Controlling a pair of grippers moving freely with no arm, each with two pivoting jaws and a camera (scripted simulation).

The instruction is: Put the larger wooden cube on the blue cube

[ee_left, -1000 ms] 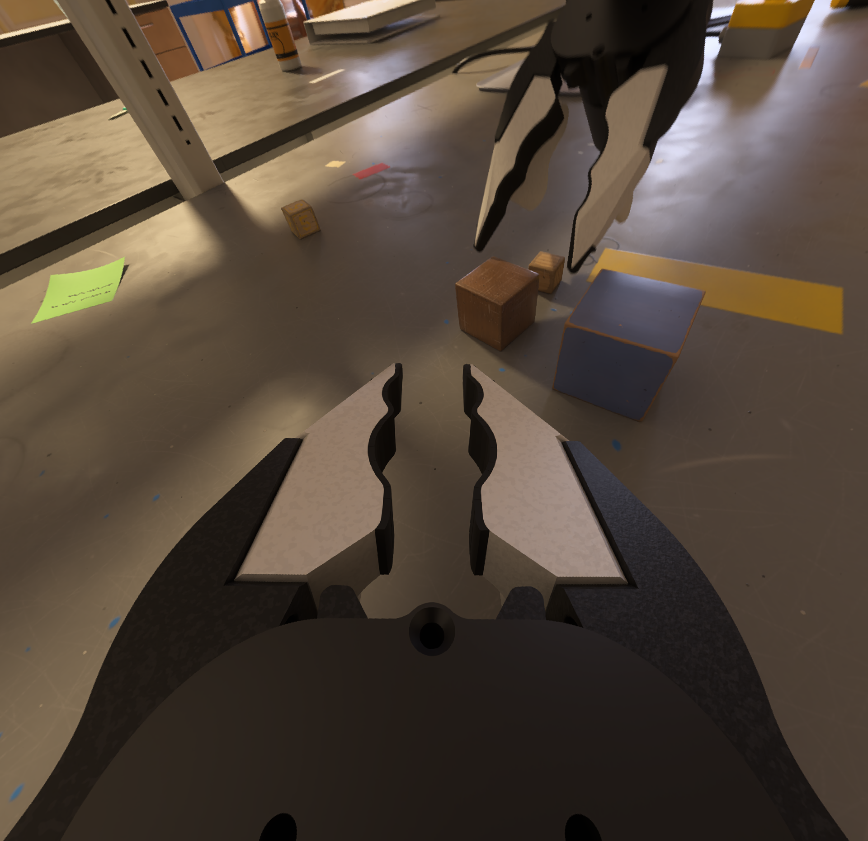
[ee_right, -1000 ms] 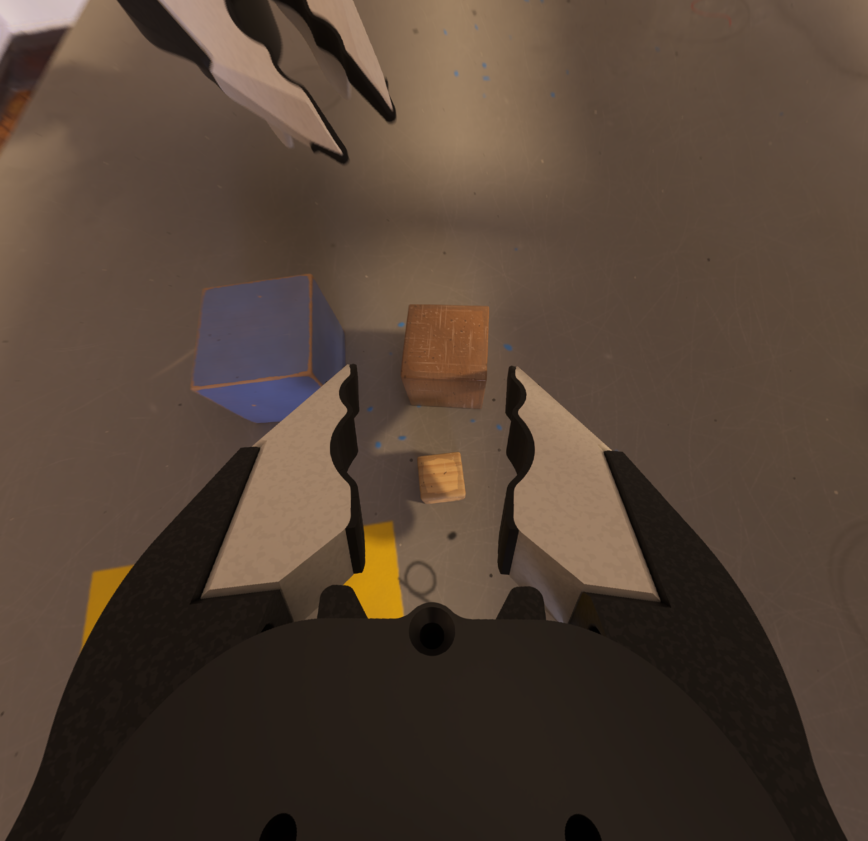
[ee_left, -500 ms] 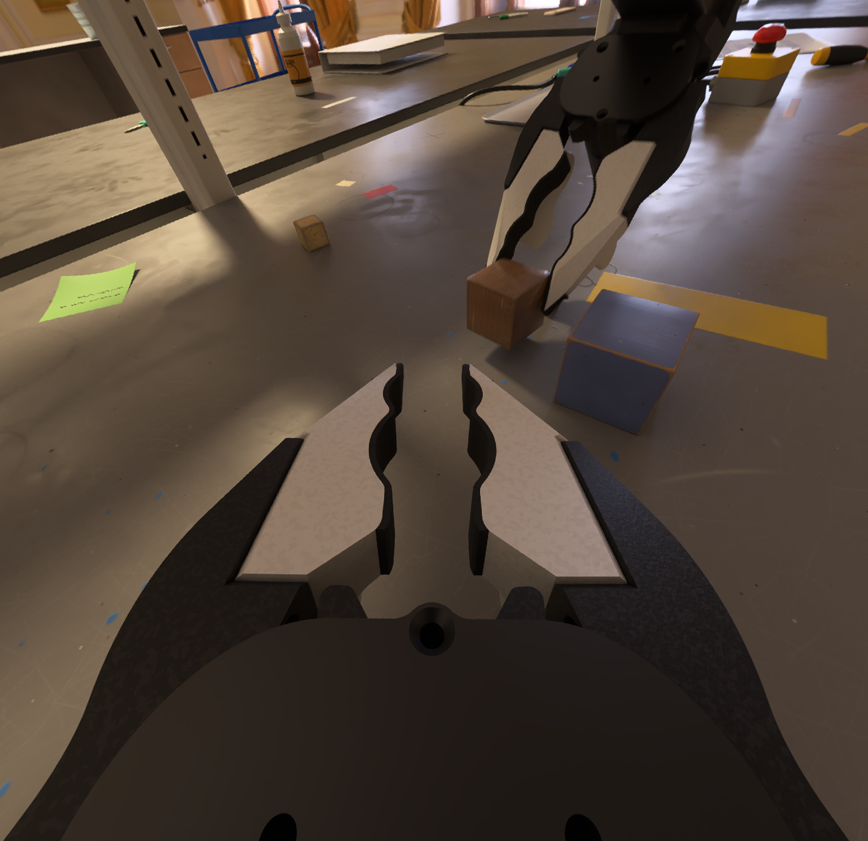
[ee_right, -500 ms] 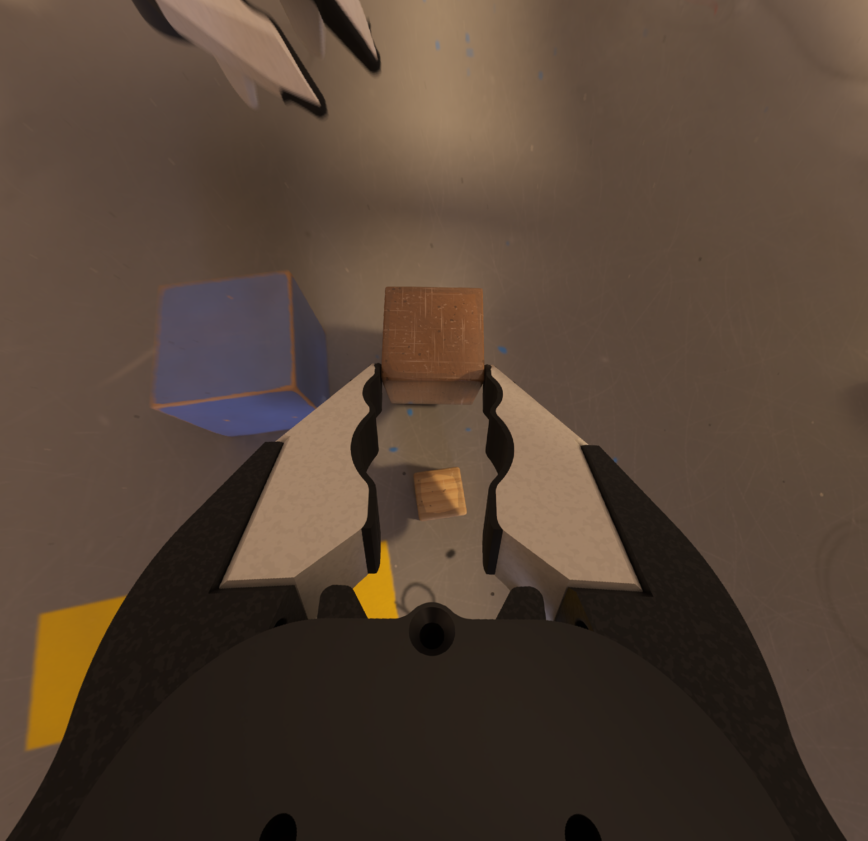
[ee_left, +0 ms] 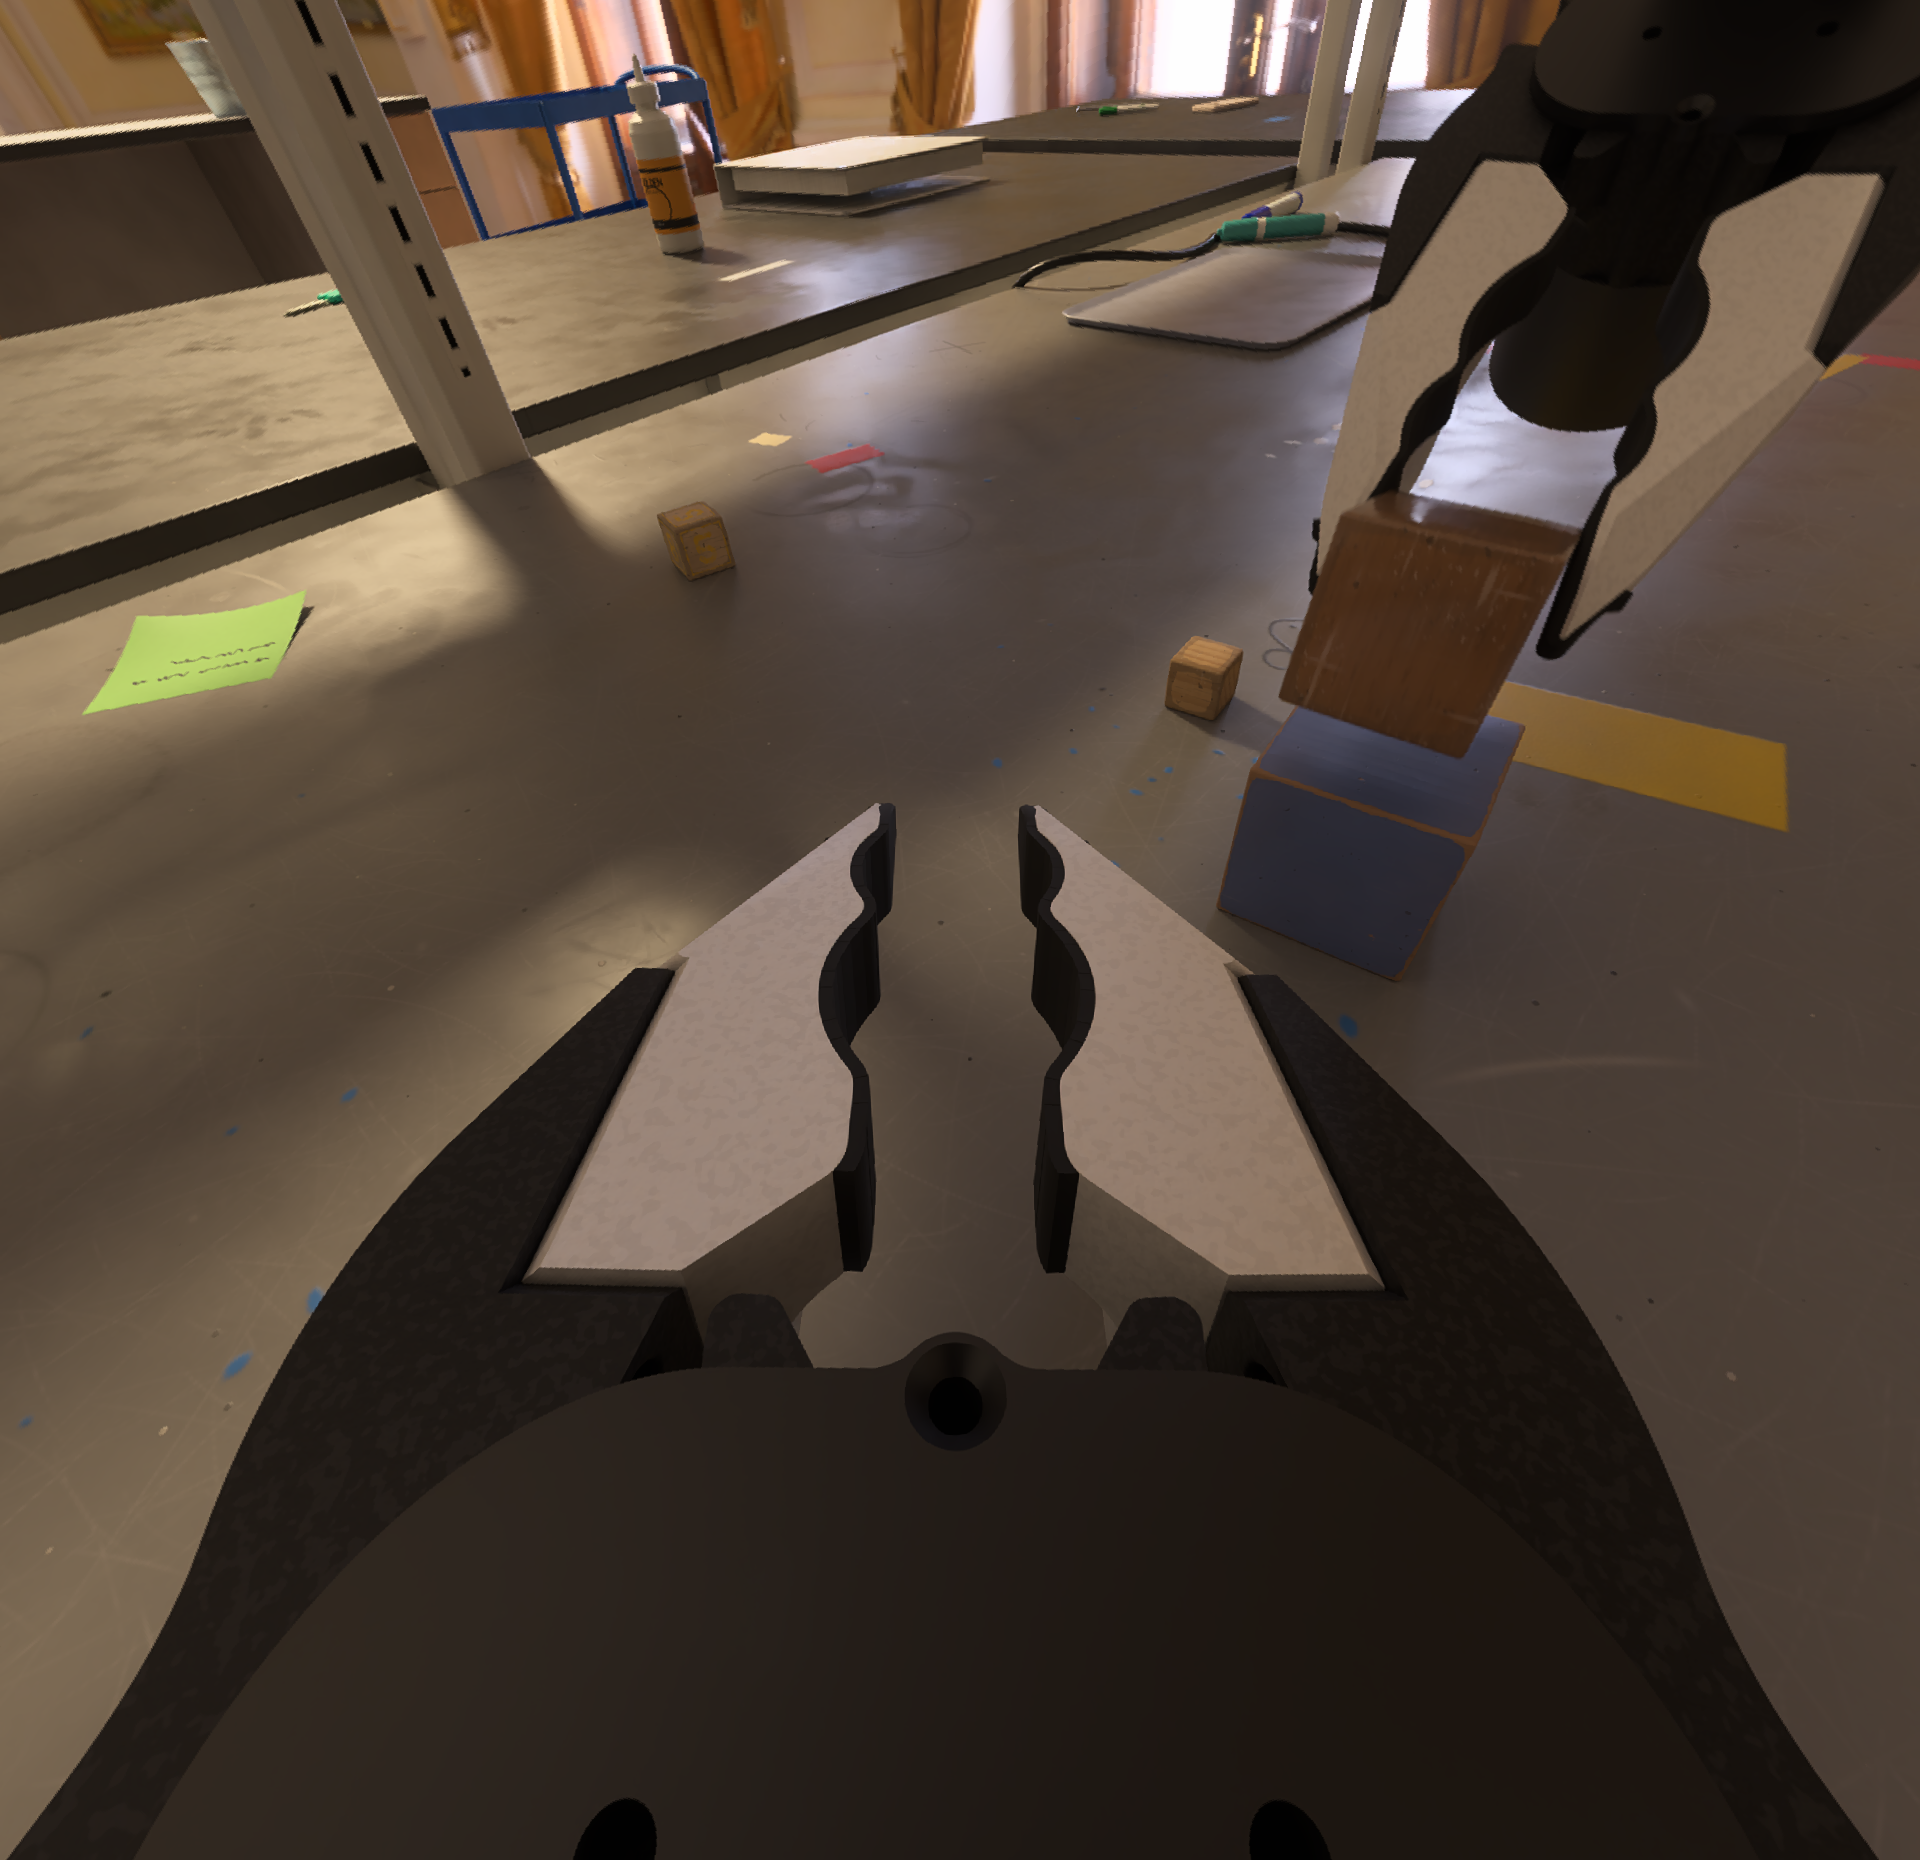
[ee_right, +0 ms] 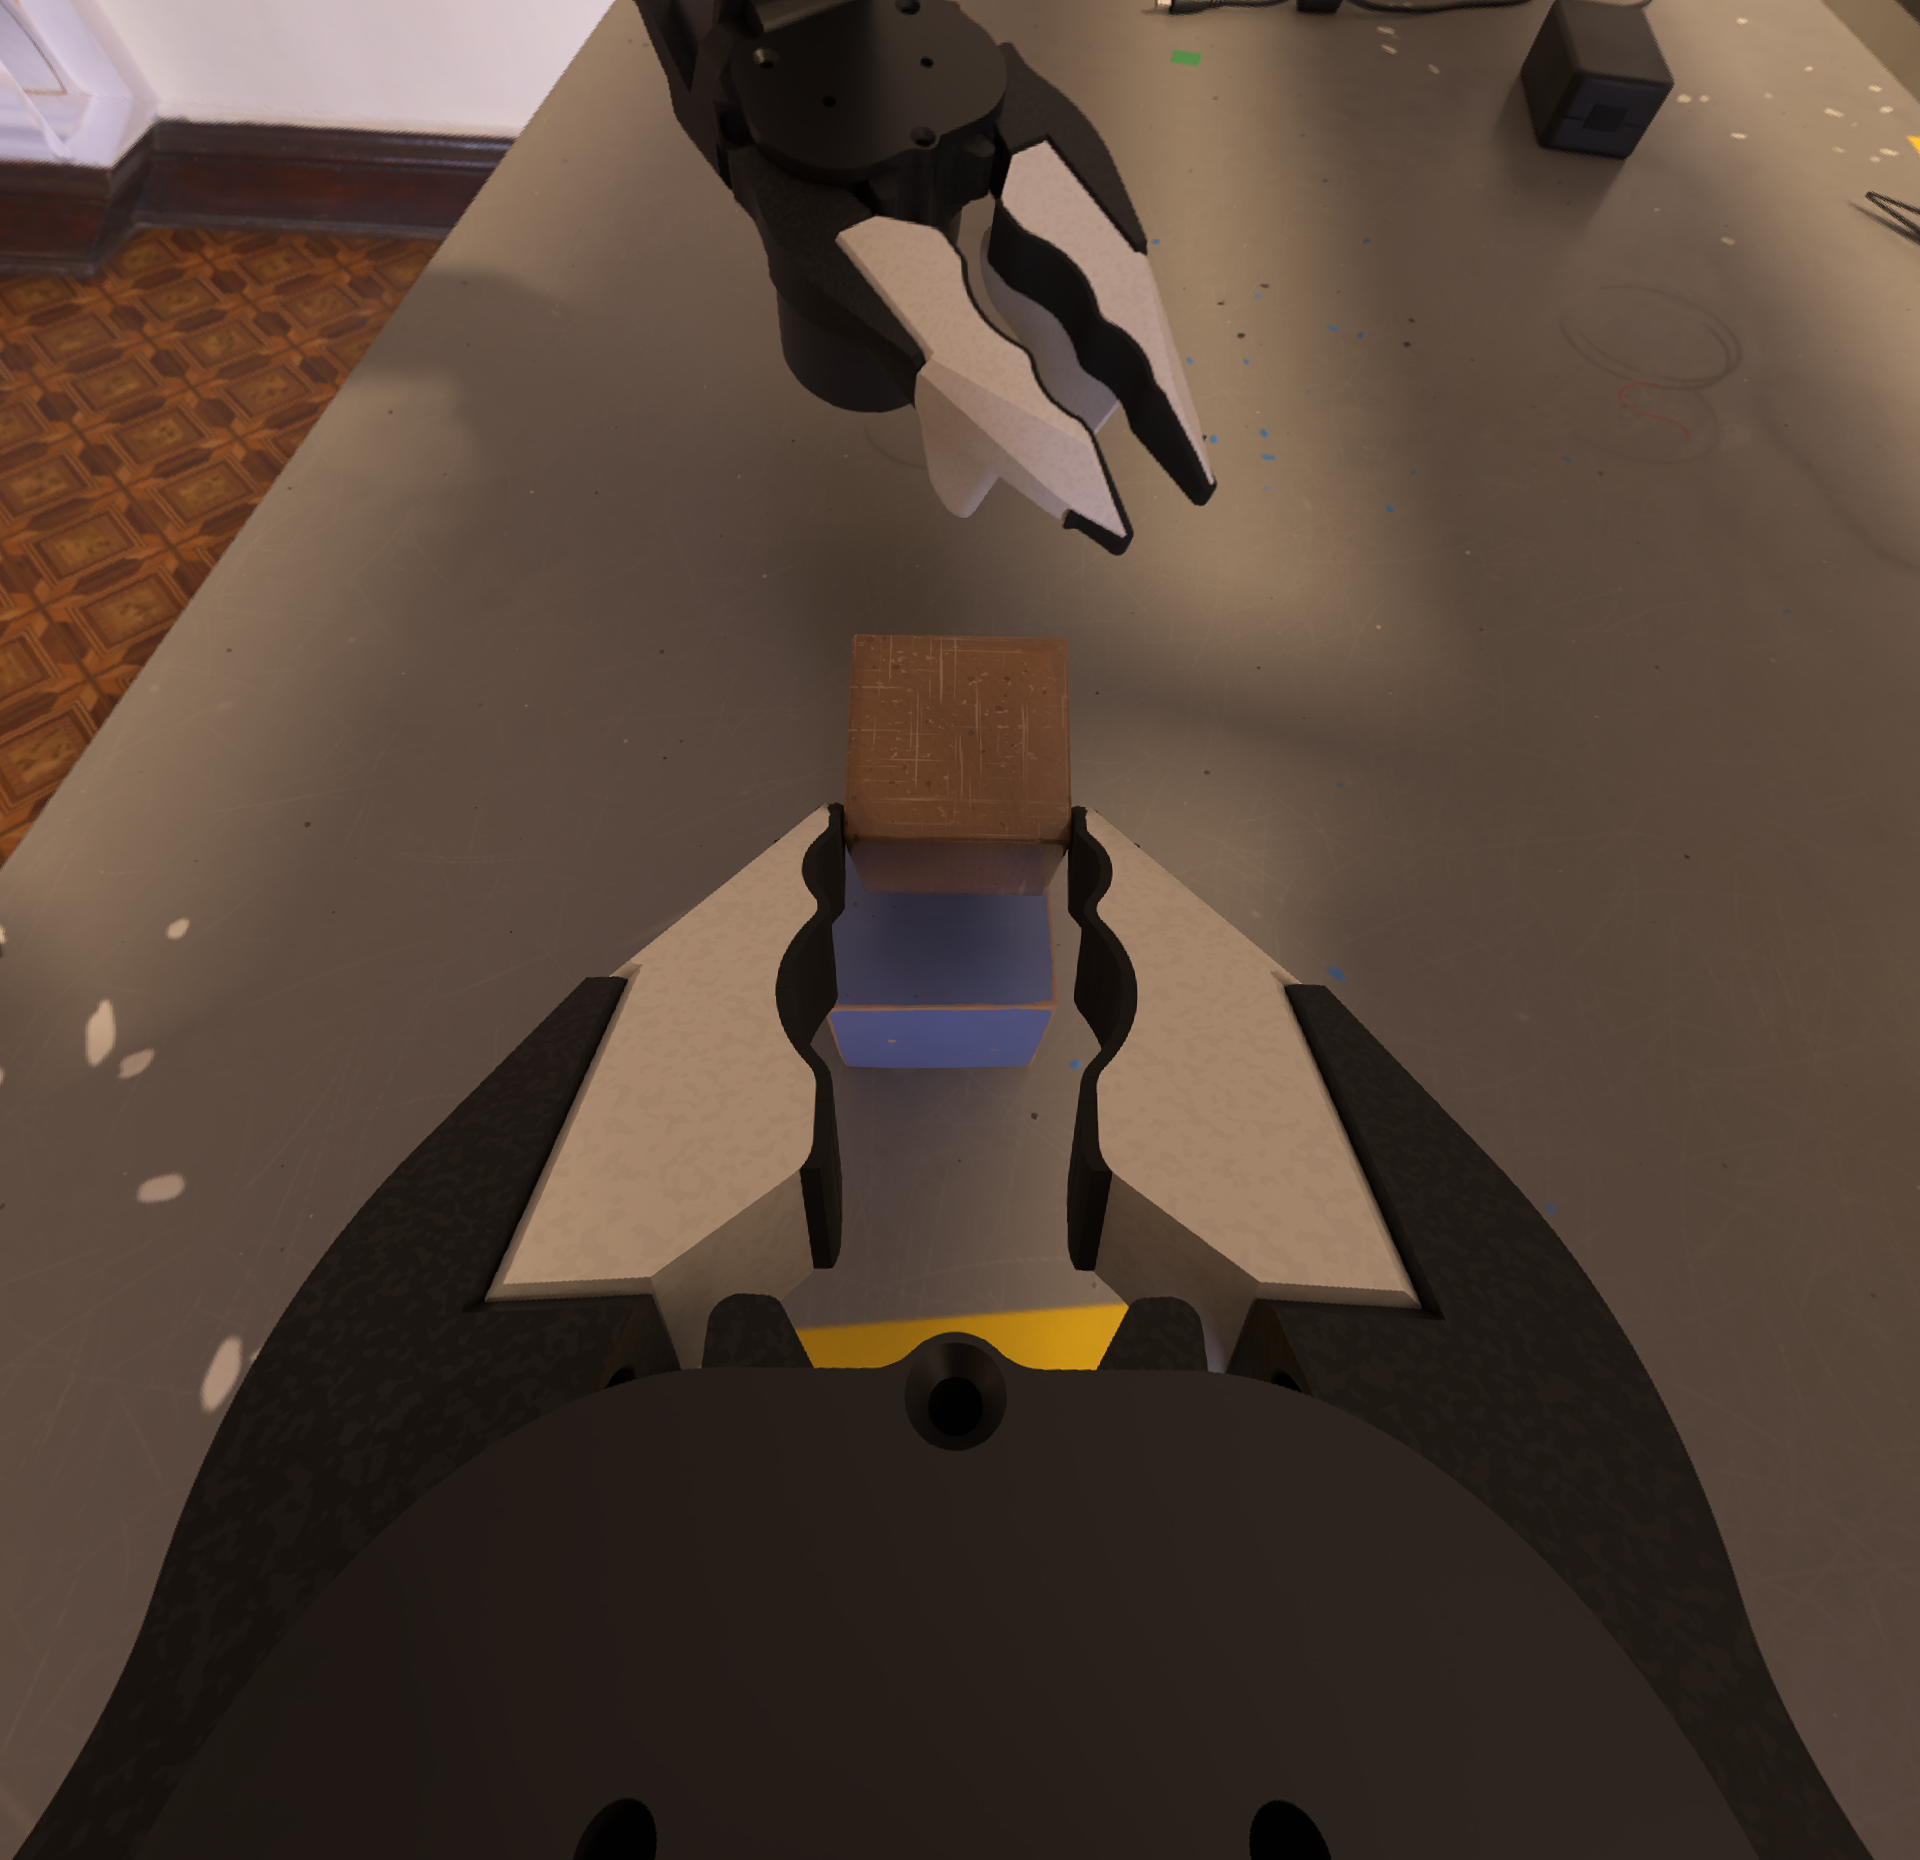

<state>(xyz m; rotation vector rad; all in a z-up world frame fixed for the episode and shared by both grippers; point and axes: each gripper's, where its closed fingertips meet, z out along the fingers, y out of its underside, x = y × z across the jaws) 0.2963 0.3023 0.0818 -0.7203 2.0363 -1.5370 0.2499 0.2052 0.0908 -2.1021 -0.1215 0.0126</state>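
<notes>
My right gripper (ee_right: 956,818) is shut on the larger wooden cube (ee_right: 958,735), gripping its near end by the fingertips. The blue cube (ee_right: 940,979) sits on the table directly under it, seen between my right fingers. In the left wrist view the wooden cube (ee_left: 1423,626) hangs tilted in the right gripper (ee_left: 1455,563), its low corner over the top of the blue cube (ee_left: 1351,854); I cannot tell whether they touch. My left gripper (ee_left: 954,823) is empty, jaws a narrow gap apart, hovering to the left of the blue cube. It also shows in the right wrist view (ee_right: 1155,514).
Two small wooden cubes (ee_left: 1203,676) (ee_left: 696,540) lie on the table, one just behind the blue cube. A yellow tape strip (ee_left: 1652,761), a green note (ee_left: 203,652), a shelf post (ee_left: 343,200) and a bottle (ee_left: 660,179) stand around. The table edge (ee_right: 312,563) runs along the left.
My right gripper came down and shut on the larger wooden cube, lifted it off the table and carried it sideways over the blue cube. The left gripper stayed empty with the same gap.
</notes>
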